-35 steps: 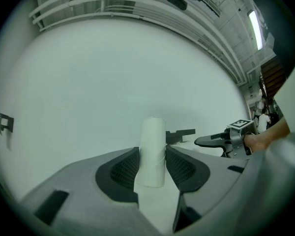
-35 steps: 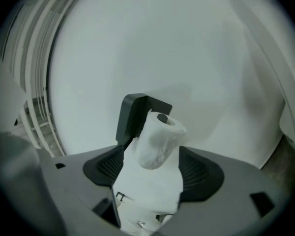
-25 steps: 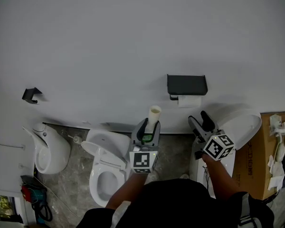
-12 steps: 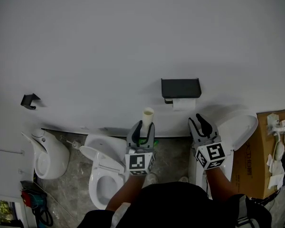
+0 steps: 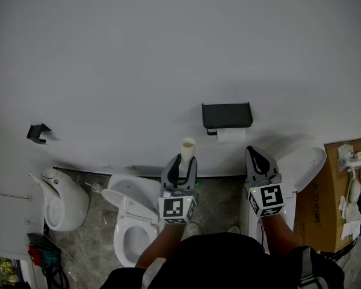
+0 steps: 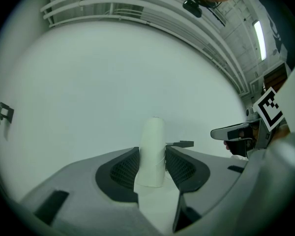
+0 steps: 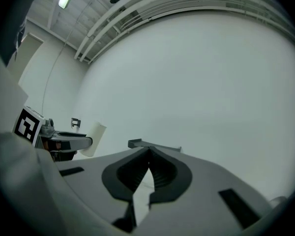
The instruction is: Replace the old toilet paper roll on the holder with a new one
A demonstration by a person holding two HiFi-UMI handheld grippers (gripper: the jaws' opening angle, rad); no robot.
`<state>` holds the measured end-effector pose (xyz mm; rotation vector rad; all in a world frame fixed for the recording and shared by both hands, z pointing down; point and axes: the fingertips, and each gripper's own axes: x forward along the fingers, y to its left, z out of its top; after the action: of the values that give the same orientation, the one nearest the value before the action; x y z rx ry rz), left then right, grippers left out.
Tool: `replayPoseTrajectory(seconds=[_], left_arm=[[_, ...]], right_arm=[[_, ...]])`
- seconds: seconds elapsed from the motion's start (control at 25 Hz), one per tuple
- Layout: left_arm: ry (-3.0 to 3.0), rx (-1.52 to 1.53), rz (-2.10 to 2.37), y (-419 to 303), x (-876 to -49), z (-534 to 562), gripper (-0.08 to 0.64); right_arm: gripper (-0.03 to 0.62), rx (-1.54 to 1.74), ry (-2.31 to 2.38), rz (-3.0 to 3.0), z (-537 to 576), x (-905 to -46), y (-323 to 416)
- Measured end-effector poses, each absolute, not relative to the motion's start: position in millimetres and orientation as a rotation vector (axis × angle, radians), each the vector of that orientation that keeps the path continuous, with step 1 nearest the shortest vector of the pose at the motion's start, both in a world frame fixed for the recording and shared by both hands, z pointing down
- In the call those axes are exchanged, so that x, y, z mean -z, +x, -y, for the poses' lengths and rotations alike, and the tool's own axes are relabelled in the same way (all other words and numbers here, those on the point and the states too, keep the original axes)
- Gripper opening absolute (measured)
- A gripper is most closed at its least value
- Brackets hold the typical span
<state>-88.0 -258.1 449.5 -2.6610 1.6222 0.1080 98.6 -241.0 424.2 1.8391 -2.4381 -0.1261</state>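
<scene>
A black wall holder [image 5: 227, 115] carries a white paper roll [image 5: 231, 135] under its shelf. Left of it and below, my left gripper [image 5: 182, 163] is shut on a bare cardboard tube [image 5: 188, 147] that stands upright. In the left gripper view the tube [image 6: 153, 151] sits between the two pads [image 6: 124, 170], with the holder [image 6: 181, 144] beyond it. My right gripper [image 5: 257, 156] hangs just below and right of the holder. Its jaws have closed and meet with nothing between them [image 7: 148, 154]. In the right gripper view the holder [image 7: 152, 145] lies straight ahead and the tube [image 7: 94, 137] is at the left.
A white toilet [image 5: 129, 218] with its lid up stands below the left gripper, and a urinal [image 5: 63, 198] is further left. Another white toilet [image 5: 301, 167] and a cardboard box [image 5: 340, 197] are on the right. A small black hook [image 5: 38, 132] is on the wall.
My right gripper has shut its open jaws, rolled upright and risen a little toward the holder. The left gripper and its tube have hardly moved.
</scene>
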Motion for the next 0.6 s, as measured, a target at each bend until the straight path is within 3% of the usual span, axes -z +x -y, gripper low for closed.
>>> replayPoseTrajectory(seconds=[0.6], left_arm=[[-2.674,-0.120,-1.599,-78,-449,260,0.164]], right_arm=[[0.000,0.120,1.856,2.402,239,-432,114]])
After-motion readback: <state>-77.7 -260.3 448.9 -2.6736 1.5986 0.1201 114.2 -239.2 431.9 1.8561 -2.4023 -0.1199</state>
